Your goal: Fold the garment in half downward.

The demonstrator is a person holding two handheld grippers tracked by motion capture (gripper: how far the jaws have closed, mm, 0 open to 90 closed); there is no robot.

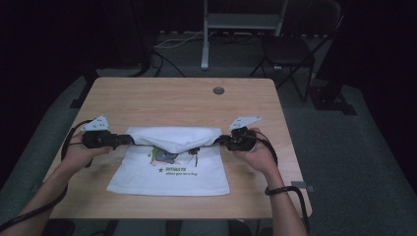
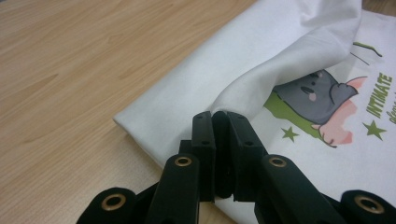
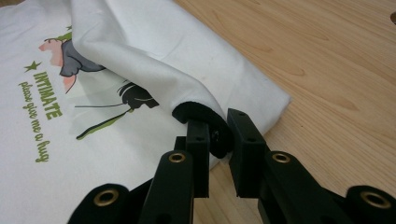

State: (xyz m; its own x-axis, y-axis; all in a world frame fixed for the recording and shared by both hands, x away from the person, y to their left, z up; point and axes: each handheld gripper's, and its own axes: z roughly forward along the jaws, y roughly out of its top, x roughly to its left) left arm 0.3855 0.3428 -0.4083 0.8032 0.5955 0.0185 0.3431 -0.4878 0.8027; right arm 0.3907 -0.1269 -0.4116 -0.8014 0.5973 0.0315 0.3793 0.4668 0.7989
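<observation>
A: What is lying between the two tools?

B: A white printed cloth point(image 1: 169, 167), folded flat, with its far edge being lifted as a fold point(image 1: 177, 136) that is running straight from one set of jaws to the other. The long axis of that fold is lying across the person, left to right.

A: How are the jaws standing?

B: The left gripper point(image 2: 219, 122) is pinching the fold's left end, with white fabric rising just ahead of its pressed-together jaws. The right gripper point(image 3: 217, 127) is pinching the right end, where a dark rolled hem point(image 3: 198, 114) is sitting between its jaws.

A: Which way is the rest of the cloth lying?

B: Below and nearward of both jaws, with the cartoon print point(image 1: 169, 156) and green lettering point(image 3: 39, 116) facing up. Both hands are sitting equally near, one at each end, so the coming fold appears to be turning on carrying both ends toward the person together.

A: And the surroundings?

B: A pale wooden table point(image 1: 172, 98) is bearing the cloth, with a small round grommet point(image 1: 218, 90) beyond the jaws. Farther off, a folding chair point(image 1: 290, 51) is standing on grey carpet in a dim room.
</observation>
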